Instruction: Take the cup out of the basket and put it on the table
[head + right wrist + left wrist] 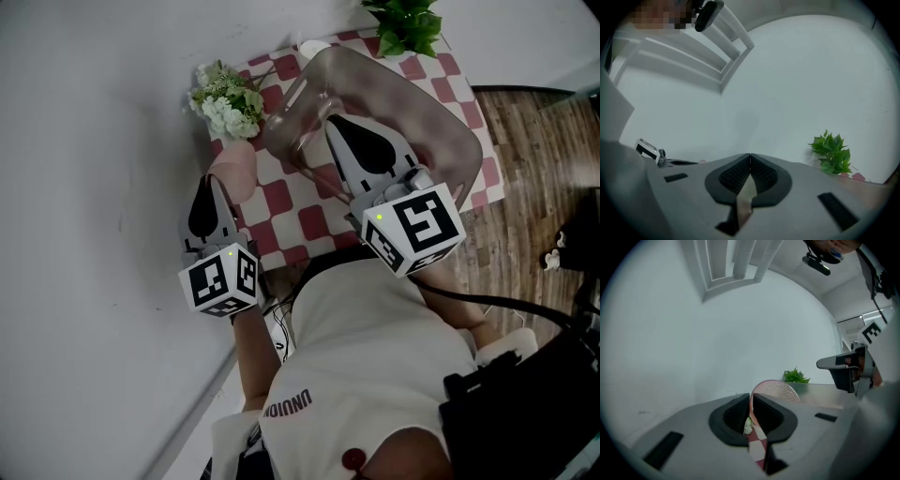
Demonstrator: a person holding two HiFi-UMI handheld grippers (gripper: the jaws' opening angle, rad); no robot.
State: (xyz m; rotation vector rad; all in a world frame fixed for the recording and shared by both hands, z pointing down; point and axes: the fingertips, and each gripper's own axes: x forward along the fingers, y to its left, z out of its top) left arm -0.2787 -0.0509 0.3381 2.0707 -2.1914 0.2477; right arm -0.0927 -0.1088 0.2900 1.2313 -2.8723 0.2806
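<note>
Looking down in the head view, the cup (pixel 239 171) is pale pink and rounded. It is out of the basket (pixel 450 112) and just beside its left wall, over the left edge of the red-and-white checkered cloth (pixel 300 225) and below the white flowers (pixel 228 101). Whether its base touches the cloth I cannot tell. The left gripper (pixel 217 181) reaches forward from the person's left side, its tips at the cup's near side. The right gripper (pixel 335 122) stretches out over the translucent brown basket, tips above its near-left part.

The left gripper view shows the jaws closed on the cup's (pixel 776 389) thin wall, one pad on each side of it (the pink surface is covered in fine dots). The cup rises above and to the right of the pads. The checkered cloth shows in the gap beneath, and a green plant (pixel 796 376) stands behind.

The right gripper view shows that gripper pointing level. Its ribbed pads (pixel 761 174) meet at the tips and pinch a pale translucent sheet, apparently the basket's wall. The plant (pixel 832 153) stands to the right.
</note>
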